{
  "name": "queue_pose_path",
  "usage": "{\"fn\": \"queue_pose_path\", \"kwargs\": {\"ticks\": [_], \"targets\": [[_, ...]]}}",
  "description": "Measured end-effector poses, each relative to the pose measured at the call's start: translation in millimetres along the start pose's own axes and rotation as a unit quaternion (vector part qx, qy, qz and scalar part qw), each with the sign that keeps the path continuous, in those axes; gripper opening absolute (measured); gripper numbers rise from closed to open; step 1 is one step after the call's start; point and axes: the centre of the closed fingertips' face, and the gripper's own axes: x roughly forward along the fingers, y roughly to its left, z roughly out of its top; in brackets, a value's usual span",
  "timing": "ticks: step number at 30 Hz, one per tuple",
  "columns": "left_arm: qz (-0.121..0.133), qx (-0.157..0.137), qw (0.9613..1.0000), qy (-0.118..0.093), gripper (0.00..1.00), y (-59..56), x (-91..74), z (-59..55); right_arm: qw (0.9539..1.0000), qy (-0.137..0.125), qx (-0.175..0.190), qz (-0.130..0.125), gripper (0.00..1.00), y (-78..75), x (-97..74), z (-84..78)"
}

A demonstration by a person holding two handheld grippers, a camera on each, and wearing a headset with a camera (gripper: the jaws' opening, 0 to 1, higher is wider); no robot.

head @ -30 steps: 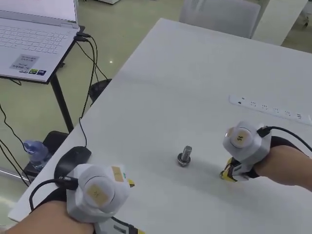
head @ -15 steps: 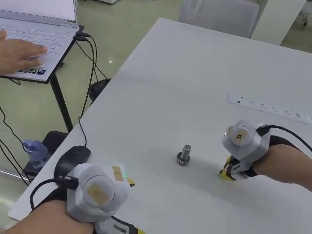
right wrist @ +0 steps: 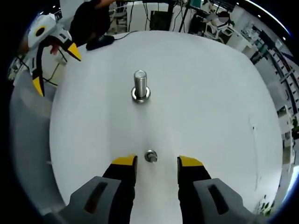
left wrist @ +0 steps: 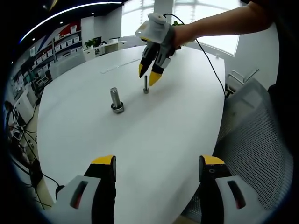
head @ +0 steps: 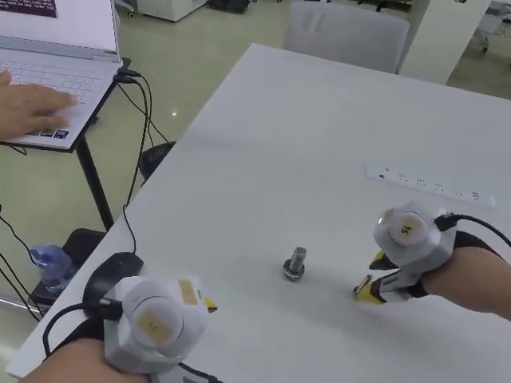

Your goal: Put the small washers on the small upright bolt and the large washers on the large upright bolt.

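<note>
Surface: a plain white table [head: 319, 136], matte, with its far end rounded in the left gripper view.
Room: an open office with a pale glossy floor. Shelves and bright windows stand beyond the table in the left gripper view.
Left of the table: a laptop [head: 56, 68] sits on a thin black stand, with a person's hand [head: 32, 108] on its keys and dark cables hanging from its side.
Far end: a grey chair [head: 343, 36] stands at the table's far edge.
Power strip [head: 423, 185]: white, lying flat on the far right of the table, well apart from both bolts.
Bottle [head: 48, 263]: small and bluish, low down by the stand's foot. What is in it cannot be told.
Black object [head: 112, 273]: rounded, on the table near its left edge, just beside the left gripper.
Large bolt [head: 295, 263]: upright on the near middle of the table. Whether the ring at its foot is a washer or its head cannot be told.
Small bolt [right wrist: 150, 156]: upright, to the right of the large bolt and apart from it.
Right gripper [right wrist: 158, 161]: jaws apart, with the yellow tips on either side of the small bolt and not clamped on it.
Left gripper [left wrist: 158, 161]: jaws wide apart at the near left, holding nothing.
Edges: the table's left edge runs diagonally from far to near left, close by the left gripper.
Open room: a wide stretch of white top lies between the bolts and the far edge, and between the two grippers.
</note>
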Motion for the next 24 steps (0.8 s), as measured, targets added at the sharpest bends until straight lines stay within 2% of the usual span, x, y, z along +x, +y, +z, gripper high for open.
{"fn": "queue_pose_path", "kwargs": {"ticks": [4,6,9,12,16,17,21,24], "targets": [[-0.001,-0.009,0.9999,-0.007,0.72,0.3,-1.8,2.2,0.9985,-0.047,0.026,-0.004,0.36,5.2,-16.6,7.4],[0.000,-0.029,0.9994,-0.019,0.72,1.4,-2.9,3.1,0.9975,-0.064,0.027,-0.011,0.36,8.0,-25.8,6.6],[0.003,-0.033,0.9992,-0.021,0.74,2.0,-5.9,0.8,0.9962,-0.076,0.042,-0.009,0.38,13.0,-34.9,1.3],[0.009,-0.032,0.9991,-0.026,0.76,1.1,-7.9,2.0,0.9933,-0.100,0.055,-0.017,0.39,17.3,-49.3,-4.4],[0.011,-0.022,0.9992,-0.033,0.79,-1.8,-9.5,6.0,0.9882,-0.132,0.072,-0.029,0.42,21.1,-66.8,-7.9],[0.010,-0.023,0.9991,-0.034,0.79,-2.1,-9.7,7.2,0.9850,-0.151,0.070,-0.044,0.42,18.5,-73.8,-5.9],[0.012,-0.023,0.9988,-0.041,0.81,-1.4,-12.1,11.8,0.9761,-0.193,0.088,-0.048,0.45,27.7,-95.0,-4.6],[0.013,-0.025,0.9985,-0.046,0.82,-1.7,-15.2,14.7,0.9728,-0.206,0.092,-0.052,0.48,35.2,-104.7,-7.2]]}}
